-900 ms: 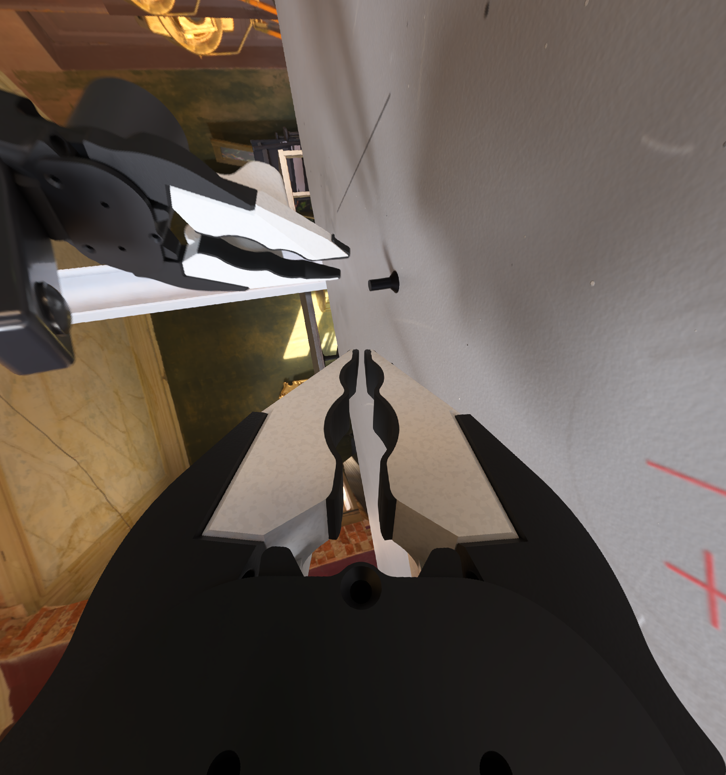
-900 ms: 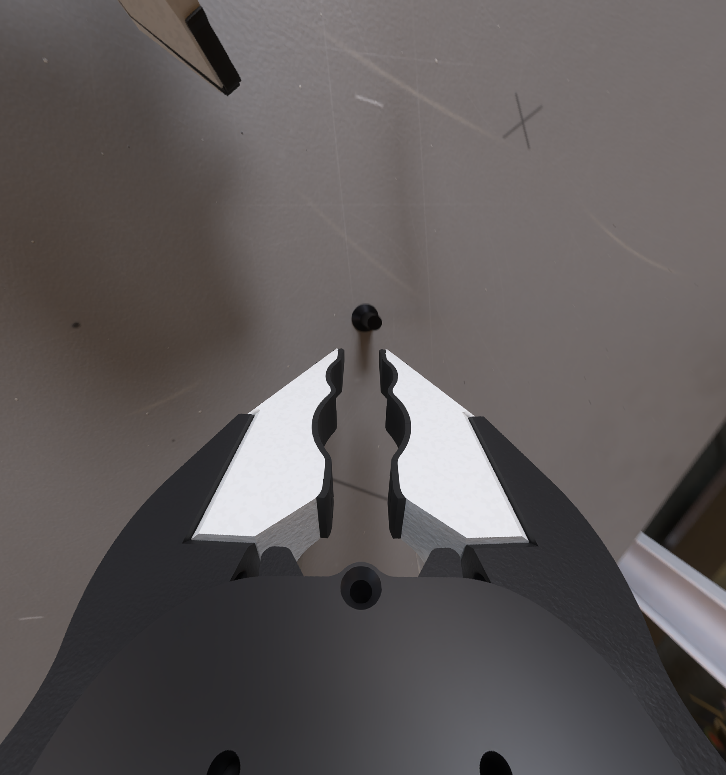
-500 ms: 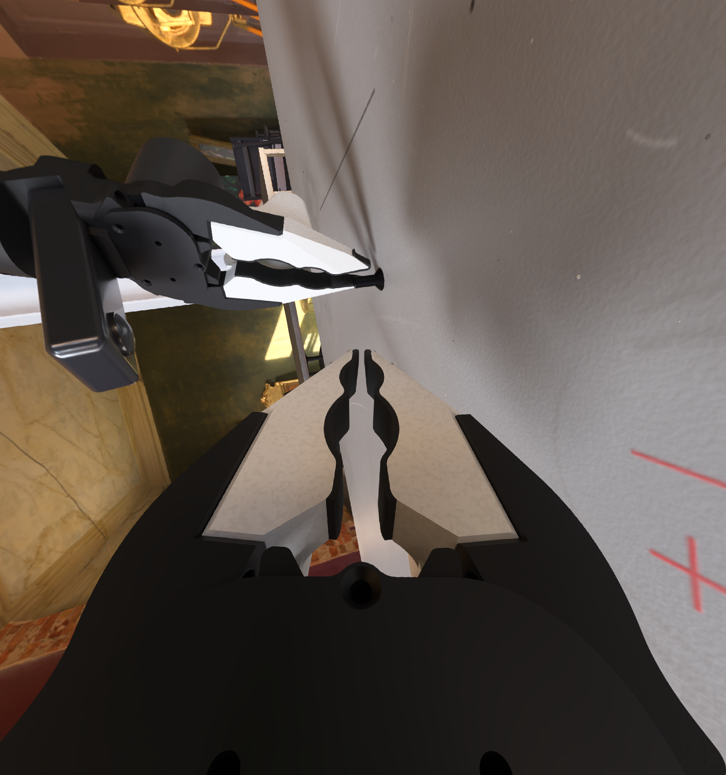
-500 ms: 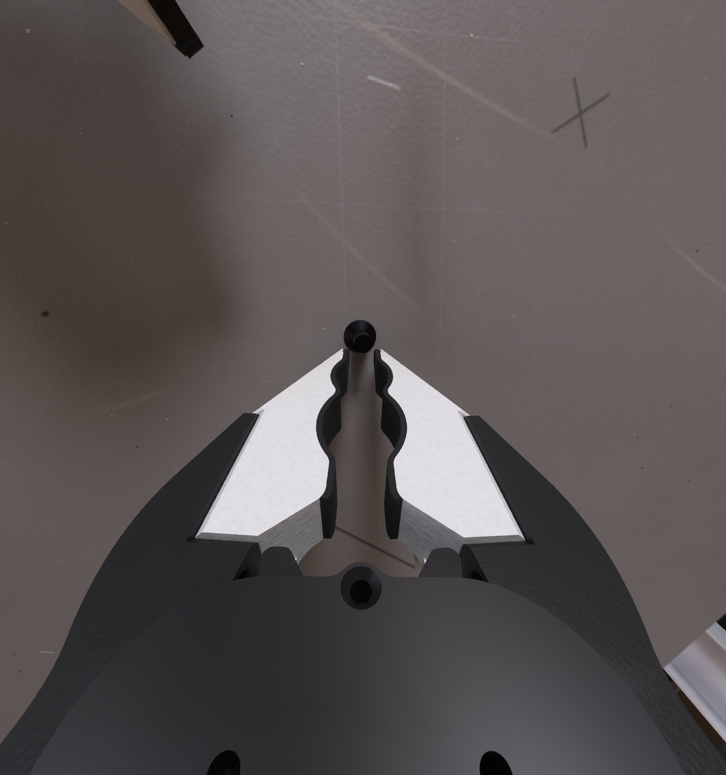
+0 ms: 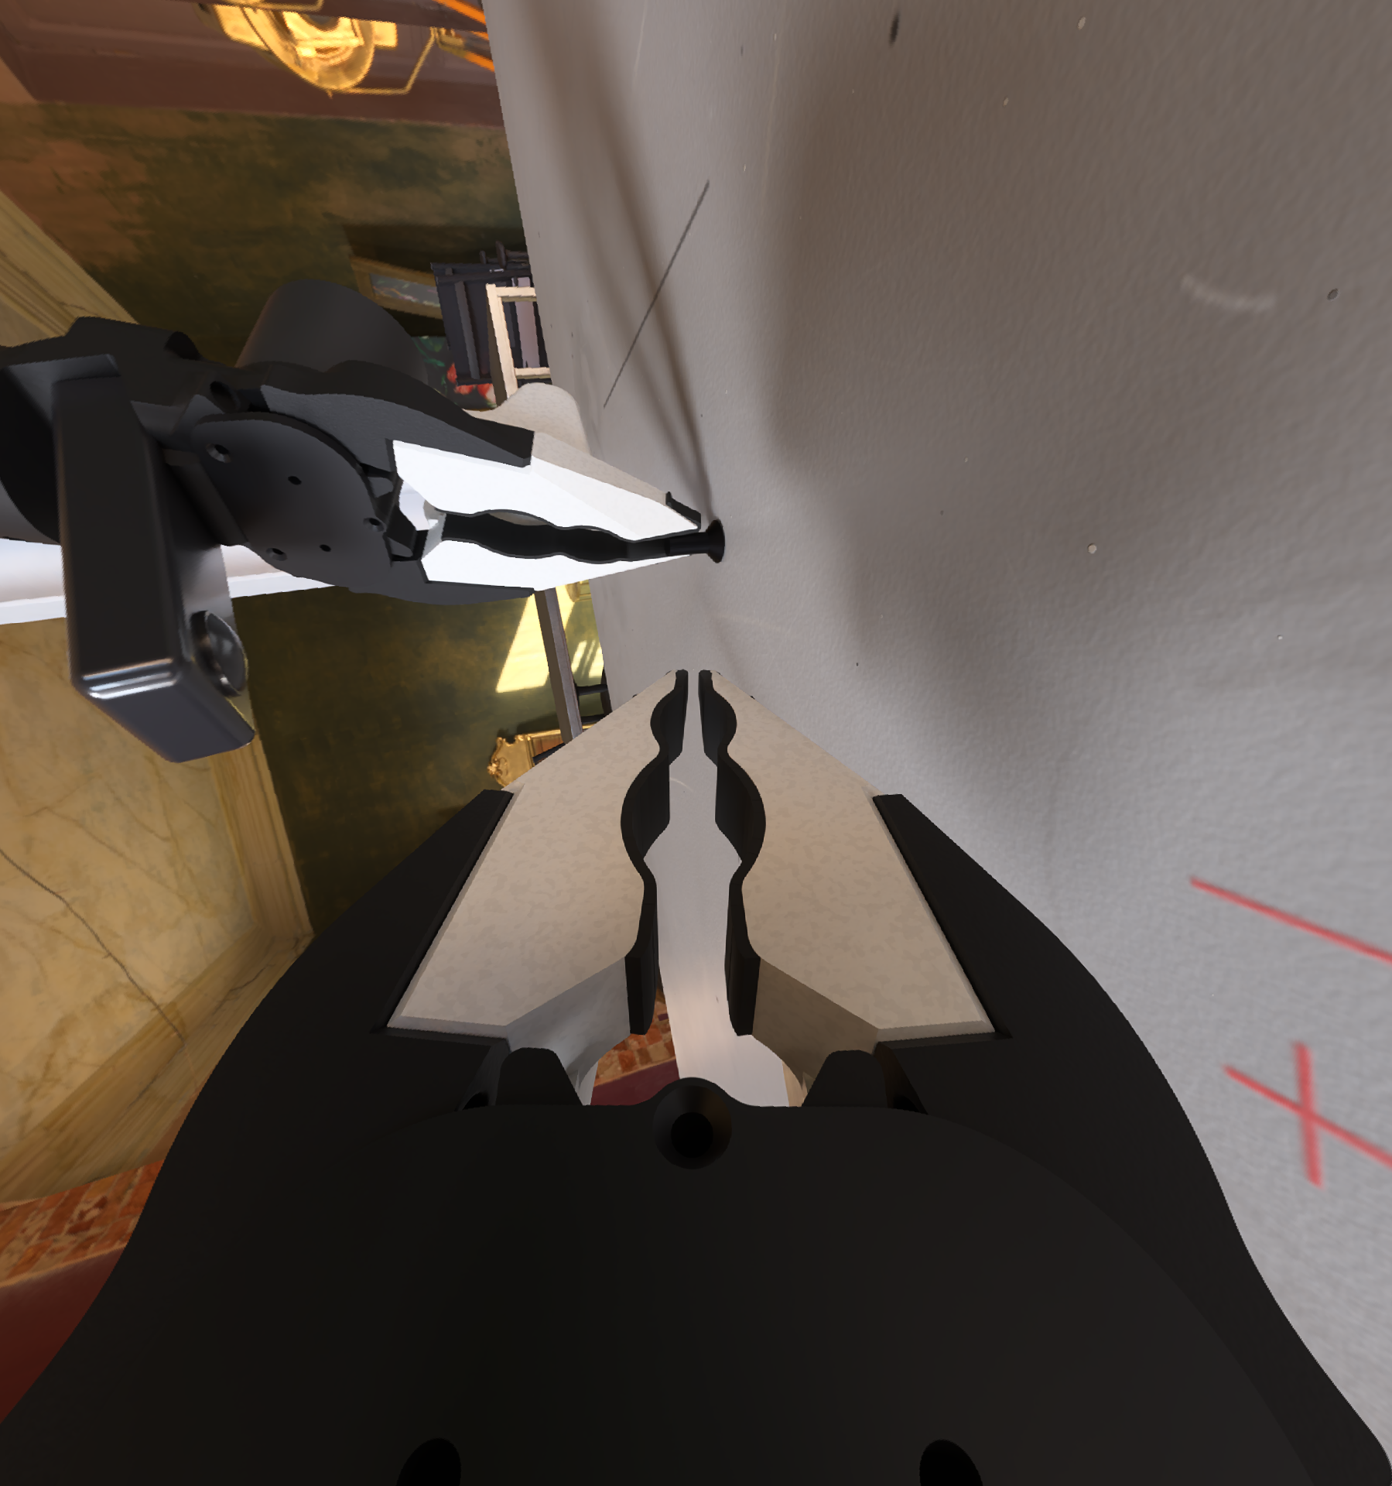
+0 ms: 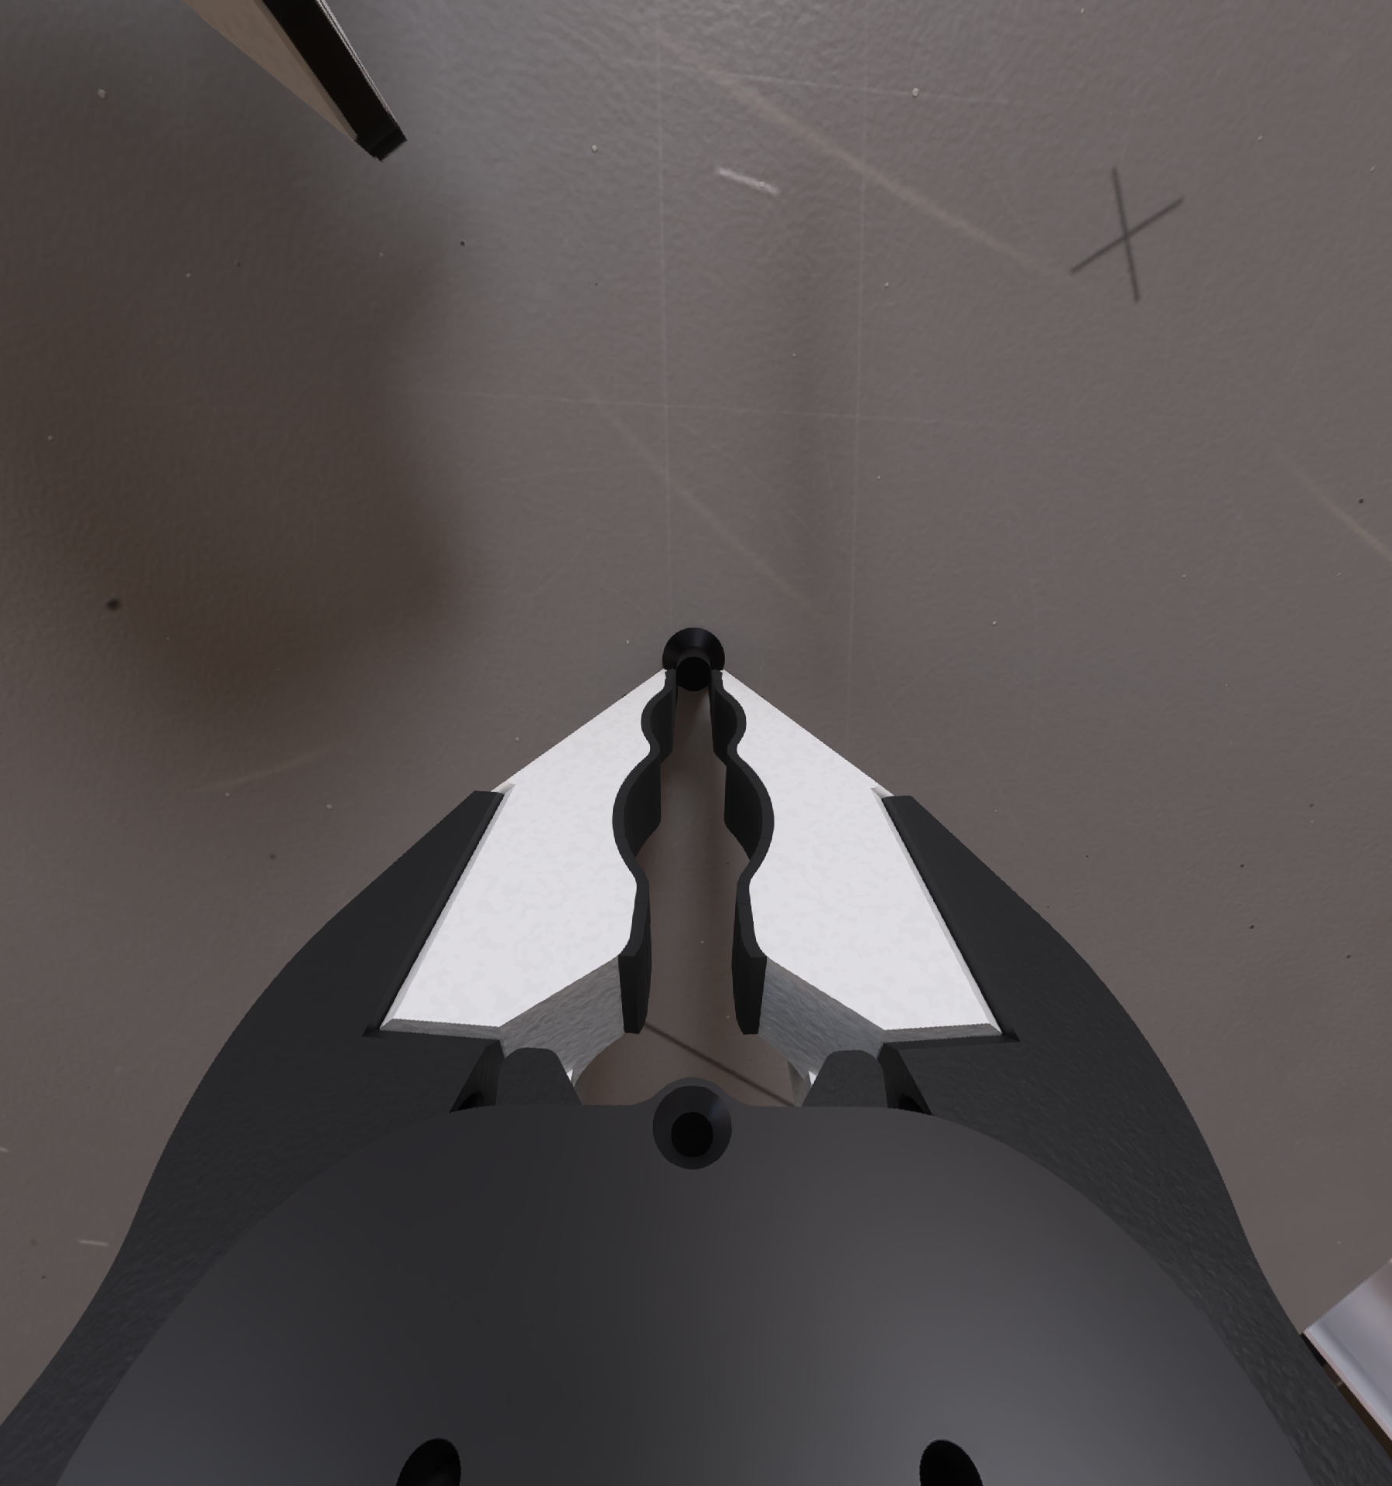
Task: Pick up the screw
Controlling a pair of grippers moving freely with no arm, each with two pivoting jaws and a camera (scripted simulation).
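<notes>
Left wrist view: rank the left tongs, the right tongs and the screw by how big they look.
1. Left tongs, largest, though they sit right at the camera.
2. Right tongs, smaller-looking but farther off; true sizes may match.
3. Screw, smallest, pinched at the right tongs' tips.

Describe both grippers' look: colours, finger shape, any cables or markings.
The left gripper and right gripper match: black, broad rounded body, two pointed wedge fingers with pale speckled faces and black scalloped inner edges. A round hole sits at the finger base, two more lower down. The right gripper's rear carries a dark block. No cables or markings show.
</notes>
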